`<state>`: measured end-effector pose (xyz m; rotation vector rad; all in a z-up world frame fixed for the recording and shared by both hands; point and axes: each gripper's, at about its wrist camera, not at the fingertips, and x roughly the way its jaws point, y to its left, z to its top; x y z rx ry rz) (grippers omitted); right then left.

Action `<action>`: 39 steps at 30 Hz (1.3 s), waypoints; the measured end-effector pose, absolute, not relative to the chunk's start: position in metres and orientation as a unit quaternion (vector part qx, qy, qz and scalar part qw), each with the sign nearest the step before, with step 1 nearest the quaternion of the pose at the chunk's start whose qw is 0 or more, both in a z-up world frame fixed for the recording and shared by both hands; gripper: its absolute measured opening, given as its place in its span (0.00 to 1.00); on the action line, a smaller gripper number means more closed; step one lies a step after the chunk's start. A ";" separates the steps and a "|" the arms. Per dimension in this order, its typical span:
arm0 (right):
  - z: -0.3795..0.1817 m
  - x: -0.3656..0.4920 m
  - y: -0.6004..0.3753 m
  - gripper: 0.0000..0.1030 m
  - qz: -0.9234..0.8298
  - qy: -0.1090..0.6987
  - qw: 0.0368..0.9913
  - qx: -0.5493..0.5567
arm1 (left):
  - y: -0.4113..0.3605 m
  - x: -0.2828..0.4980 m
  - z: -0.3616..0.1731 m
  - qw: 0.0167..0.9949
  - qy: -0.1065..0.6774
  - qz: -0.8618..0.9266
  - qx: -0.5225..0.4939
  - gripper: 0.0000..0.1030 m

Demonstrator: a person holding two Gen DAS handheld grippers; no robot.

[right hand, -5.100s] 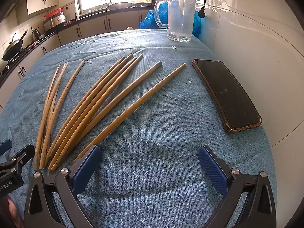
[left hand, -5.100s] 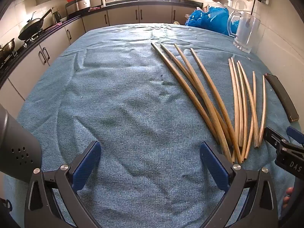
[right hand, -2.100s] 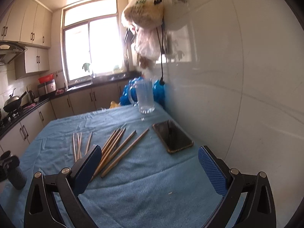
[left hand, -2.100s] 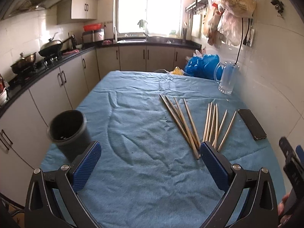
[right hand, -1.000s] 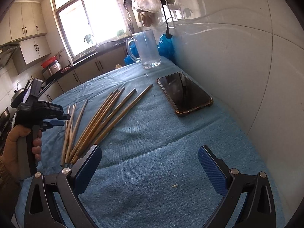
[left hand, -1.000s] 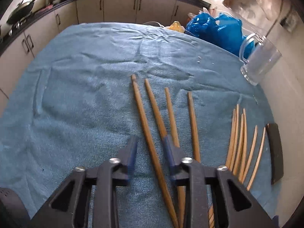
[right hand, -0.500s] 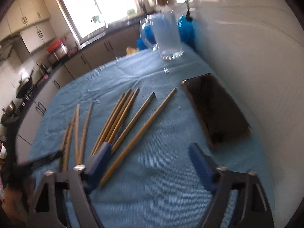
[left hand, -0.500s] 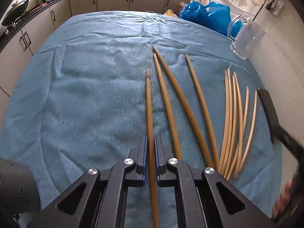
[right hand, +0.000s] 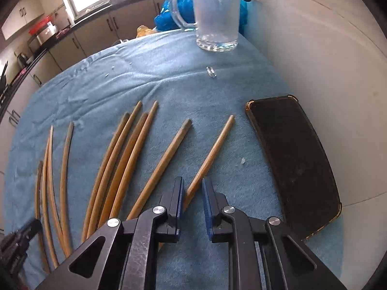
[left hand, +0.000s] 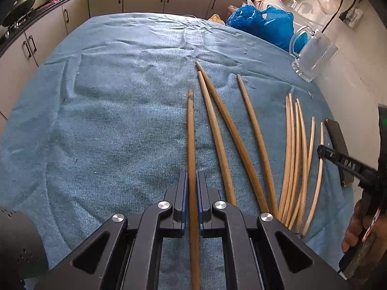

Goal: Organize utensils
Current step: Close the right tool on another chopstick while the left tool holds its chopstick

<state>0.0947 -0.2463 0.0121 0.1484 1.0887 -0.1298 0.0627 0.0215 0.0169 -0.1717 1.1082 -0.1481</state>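
Observation:
My left gripper (left hand: pixel 191 178) is shut on a long dark wooden stick (left hand: pixel 191 133) that points straight ahead above the blue cloth (left hand: pixel 108 111). Three more dark sticks (left hand: pixel 232 135) lie to its right, then several thin pale sticks (left hand: pixel 293 154). My right gripper (right hand: pixel 191 186) is nearly closed around the near end of the rightmost wooden stick (right hand: pixel 212 152), which lies on the cloth (right hand: pixel 169 77); a small gap still shows at the right pad. Other sticks (right hand: pixel 125 154) lie to its left.
A black phone (right hand: pixel 297 159) lies at the right by the white wall. A glass mug (right hand: pixel 215 12) and blue bags (left hand: pixel 261 24) stand at the far edge. A dark perforated holder (left hand: pixel 17 241) sits at the near left. Kitchen cabinets run behind.
My left gripper holds the dark stick as before, slightly lifted. My right gripper has dropped to the cloth and its jaws have narrowed around the rightmost stick.

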 end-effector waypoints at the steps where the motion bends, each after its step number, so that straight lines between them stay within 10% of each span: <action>1: 0.013 0.092 -0.247 0.14 -0.056 0.519 0.850 0.070 | 0.023 0.061 0.017 0.843 0.526 -0.071 -0.084 0.06; 19: 0.010 -0.035 -0.254 0.14 0.065 0.583 0.805 0.088 | 0.028 -0.041 0.018 0.811 0.573 -0.112 -0.039 0.07; 26: 0.010 -0.029 -0.239 0.38 0.048 0.586 0.803 0.094 | 0.030 -0.046 0.019 0.810 0.567 -0.150 -0.015 0.15; 39: 0.008 -0.011 -0.221 0.38 0.050 0.594 0.803 -0.015 | 0.017 -0.012 0.021 0.808 0.574 -0.131 0.000 0.28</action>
